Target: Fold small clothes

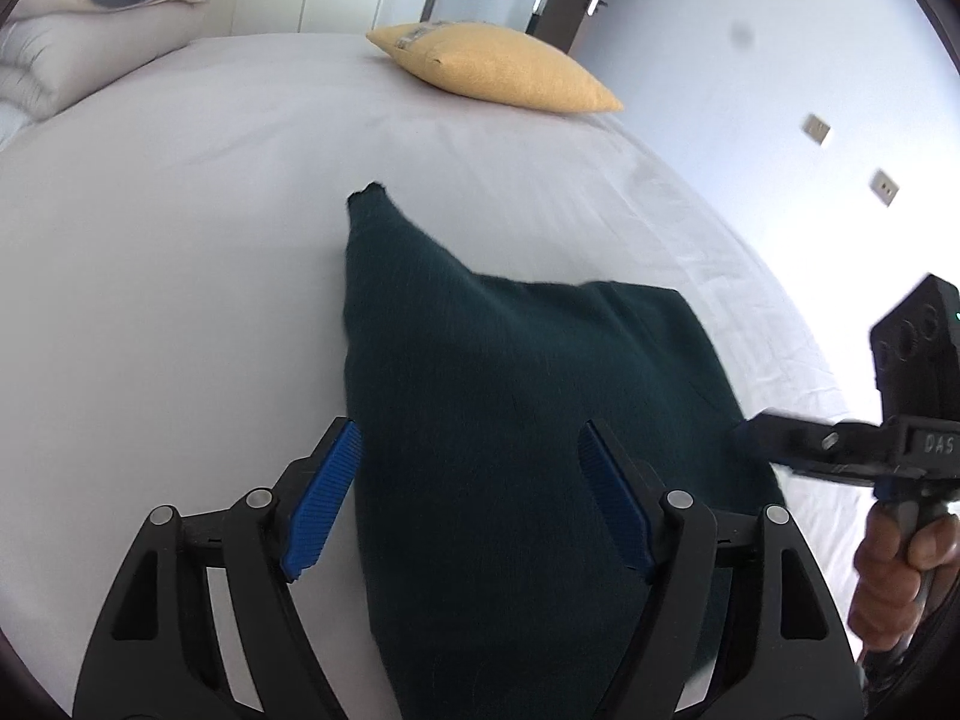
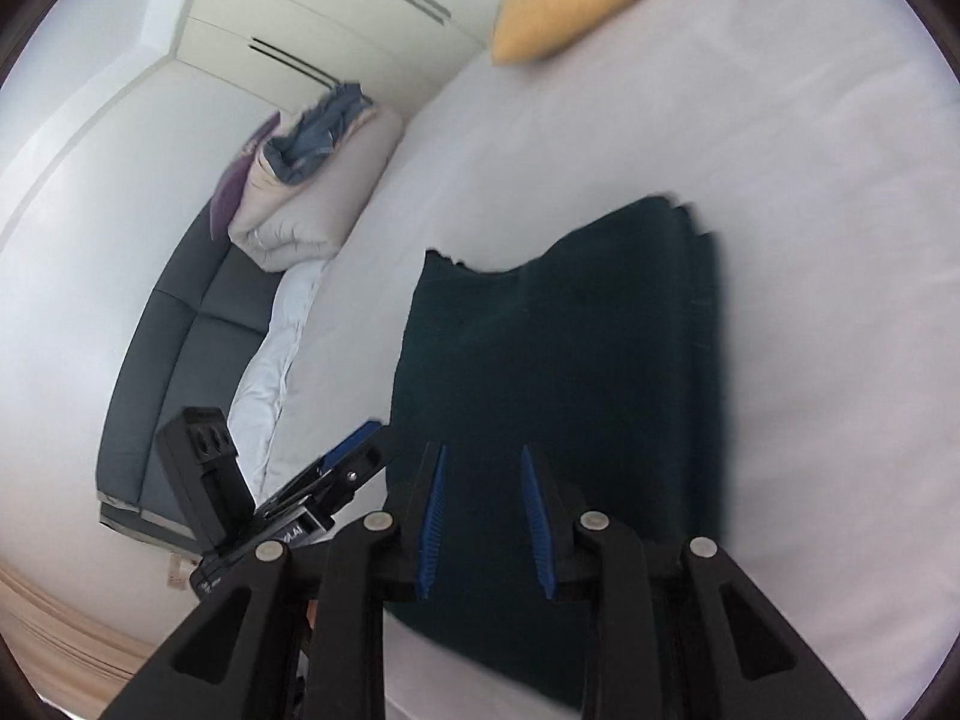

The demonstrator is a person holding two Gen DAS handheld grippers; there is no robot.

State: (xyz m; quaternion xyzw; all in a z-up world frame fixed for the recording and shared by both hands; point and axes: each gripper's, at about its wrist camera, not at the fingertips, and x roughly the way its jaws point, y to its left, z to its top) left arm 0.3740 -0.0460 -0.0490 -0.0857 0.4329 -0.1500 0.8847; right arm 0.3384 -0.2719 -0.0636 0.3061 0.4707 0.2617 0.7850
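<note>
Dark green garment on bed, partly folded, one corner sticking out. Left hand-held gripper wide; right hand-held gripper narrower, empty. Final folds left.

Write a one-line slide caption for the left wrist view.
Left gripper, jaws open, over a dark green garment on the white bed; right gripper at its edge.

Both cameras look down from close above the bed. Both see the dark green cloth and yellow pillow.

Dk green garment, yellow pillow.
</note>
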